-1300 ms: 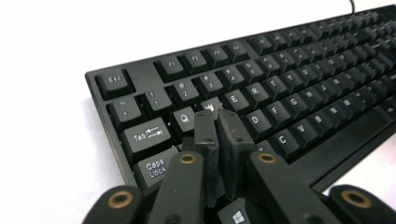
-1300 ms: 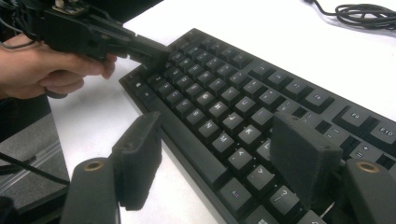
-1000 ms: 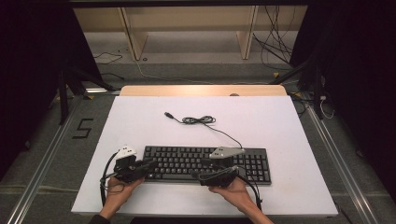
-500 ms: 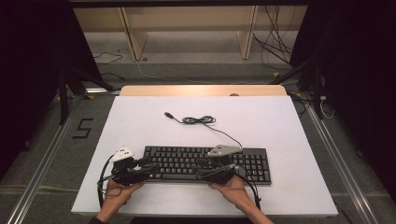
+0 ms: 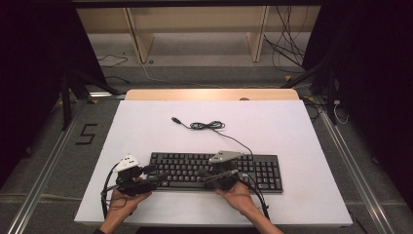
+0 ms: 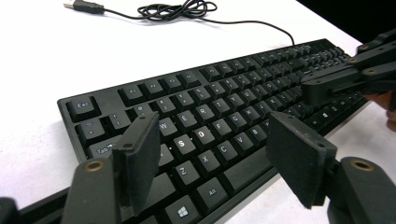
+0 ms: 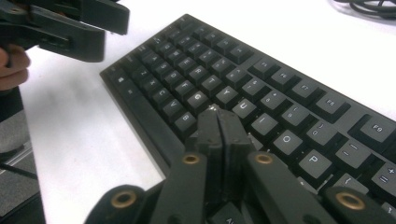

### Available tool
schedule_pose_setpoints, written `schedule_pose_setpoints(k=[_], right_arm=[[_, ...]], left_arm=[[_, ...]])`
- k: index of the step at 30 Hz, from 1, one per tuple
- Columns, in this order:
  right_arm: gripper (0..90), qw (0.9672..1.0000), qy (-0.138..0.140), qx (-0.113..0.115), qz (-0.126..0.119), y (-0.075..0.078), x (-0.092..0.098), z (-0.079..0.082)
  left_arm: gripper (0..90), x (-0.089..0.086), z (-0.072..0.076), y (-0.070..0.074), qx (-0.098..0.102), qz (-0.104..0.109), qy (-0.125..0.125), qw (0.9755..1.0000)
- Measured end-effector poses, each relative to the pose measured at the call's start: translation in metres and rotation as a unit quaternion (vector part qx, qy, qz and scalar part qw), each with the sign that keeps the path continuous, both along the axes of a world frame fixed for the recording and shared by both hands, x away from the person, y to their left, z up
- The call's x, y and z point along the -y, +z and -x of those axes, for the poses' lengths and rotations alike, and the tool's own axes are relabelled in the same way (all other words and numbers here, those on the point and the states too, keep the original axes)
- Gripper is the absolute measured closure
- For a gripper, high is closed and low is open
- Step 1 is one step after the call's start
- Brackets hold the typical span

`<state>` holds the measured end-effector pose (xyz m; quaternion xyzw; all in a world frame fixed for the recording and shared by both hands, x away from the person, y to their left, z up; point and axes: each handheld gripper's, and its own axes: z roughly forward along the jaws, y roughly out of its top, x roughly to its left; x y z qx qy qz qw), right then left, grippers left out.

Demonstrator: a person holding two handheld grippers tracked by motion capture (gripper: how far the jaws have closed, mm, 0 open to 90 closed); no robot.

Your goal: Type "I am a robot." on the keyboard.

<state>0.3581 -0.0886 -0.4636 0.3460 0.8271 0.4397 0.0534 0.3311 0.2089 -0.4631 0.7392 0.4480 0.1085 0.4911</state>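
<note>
High view: left gripper (image 5: 148,176) now drawn slightly back off keyboard (image 5: 253,168) lying near counter (image 5: 146,126) front edge, fingers spread; right gripper (image 5: 217,178) fingers pressed together over keys, probably typing.

Left hand-held gripper (image 5: 155,179) drawn back toward keyboard's (image 5: 253,168) left end

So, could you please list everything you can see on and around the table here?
table: one, white top, centre of the high view.
keyboard: one, black, near edge of the table.
cable: one, black, coiled behind the keyboard, USB plug lying loose.
shelf: one, pale wood, beyond the table.
left gripper: one, black, fingers apart above the keyboard's left end.
right gripper: one, black, fingers together over the keys.
hands: two, at the bottom edge.
</note>
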Motion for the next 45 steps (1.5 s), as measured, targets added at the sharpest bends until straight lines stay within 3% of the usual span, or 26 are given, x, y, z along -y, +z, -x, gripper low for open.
schedule_pose_setpoints(k=[11,45], right_arm=[[90.0,0.9998,0.001,-0.006,0.017,-0.008,-0.007,-0.004],[90.0,0.999,0.011,-0.014,0.041,-0.019,-0.015,-0.005]], left_arm=[[31.2,0.002,0.005,0.003,0.016,0.01,-0.007,0.9998],[27.5,0.002,0.013,0.003,0.026,0.014,-0.008,0.9995]])
